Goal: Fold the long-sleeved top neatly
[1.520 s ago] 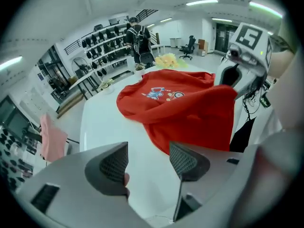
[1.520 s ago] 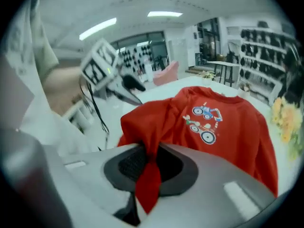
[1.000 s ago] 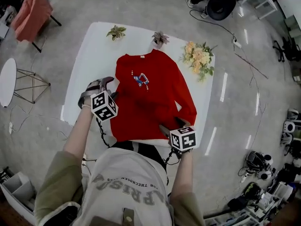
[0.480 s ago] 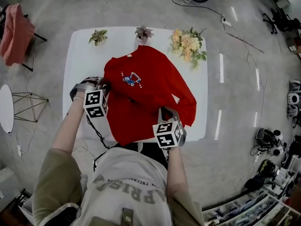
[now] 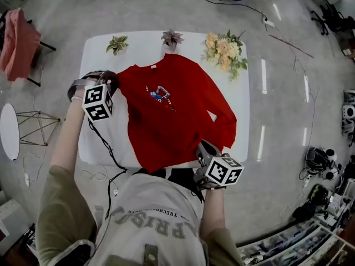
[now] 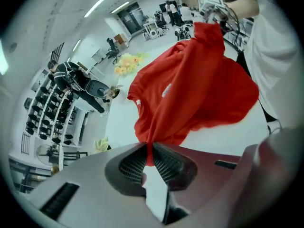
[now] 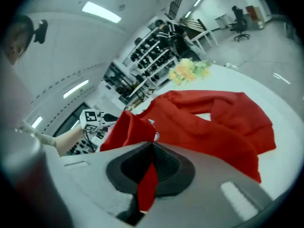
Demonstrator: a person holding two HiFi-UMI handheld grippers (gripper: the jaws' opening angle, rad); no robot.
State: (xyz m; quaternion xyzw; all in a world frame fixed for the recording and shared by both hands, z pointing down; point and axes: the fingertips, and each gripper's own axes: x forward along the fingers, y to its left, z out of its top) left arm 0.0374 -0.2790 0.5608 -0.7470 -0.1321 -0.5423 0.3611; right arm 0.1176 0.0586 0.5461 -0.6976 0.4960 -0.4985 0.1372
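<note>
Along the white worktop far edge: green plant, purplish plant, yellow bouquet. Far left, pink cloth draped over chair.

The red long-sleeved top fills the middle of the white table, leaving a broad bare strip along the left edge and a narrower one along the right, where a hand can pass. A black cable trails across the left strip. A green potted plant, a purple-leaved plant and a flower bouquet line the far edge, the last two near the garment. The person's torso closes off the near side. A wire-legged side table stands well apart at left.
</note>
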